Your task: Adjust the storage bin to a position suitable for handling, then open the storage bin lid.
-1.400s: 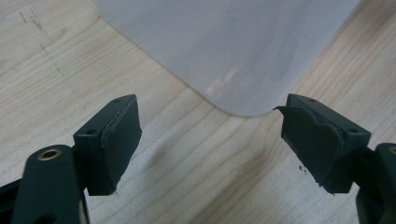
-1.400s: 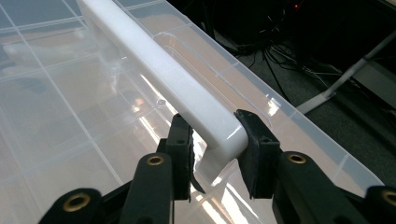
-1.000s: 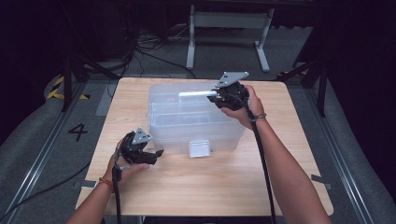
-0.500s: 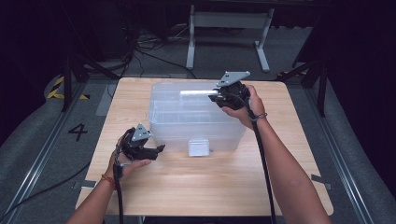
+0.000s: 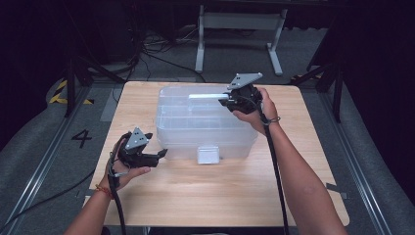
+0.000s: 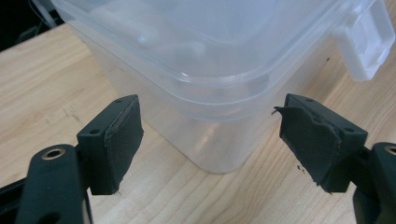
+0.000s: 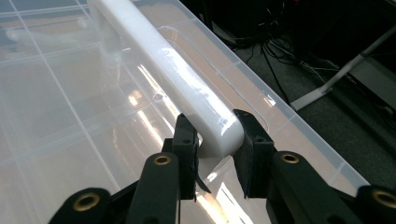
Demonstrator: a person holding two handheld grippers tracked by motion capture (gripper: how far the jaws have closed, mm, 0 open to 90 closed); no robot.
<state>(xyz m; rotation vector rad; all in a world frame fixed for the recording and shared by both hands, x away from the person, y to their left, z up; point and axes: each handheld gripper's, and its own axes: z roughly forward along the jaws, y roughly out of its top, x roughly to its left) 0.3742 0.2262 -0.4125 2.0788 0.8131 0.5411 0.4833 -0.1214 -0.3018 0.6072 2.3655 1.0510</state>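
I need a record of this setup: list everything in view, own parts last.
box: one, clear plastic with lid on, middle of the table.
handle: one, white, on the lid's far side.
latch: one, white, on the box's near side.
table: one, light wood, under the box.
stand: one, grey metal, on the floor beyond the table.
left tongs: one, black, open, near the box's near-left corner.
right tongs: one, black, shut on the handle's end.

Both grippers are black. The left gripper and the right gripper each have a grey three-cornered plate on top and a black cable trailing back along the arm. The jaws carry flat black pads, one torn at its edge, and round brass rings. The arms are bare. The left wrist wears a red and yellow band.
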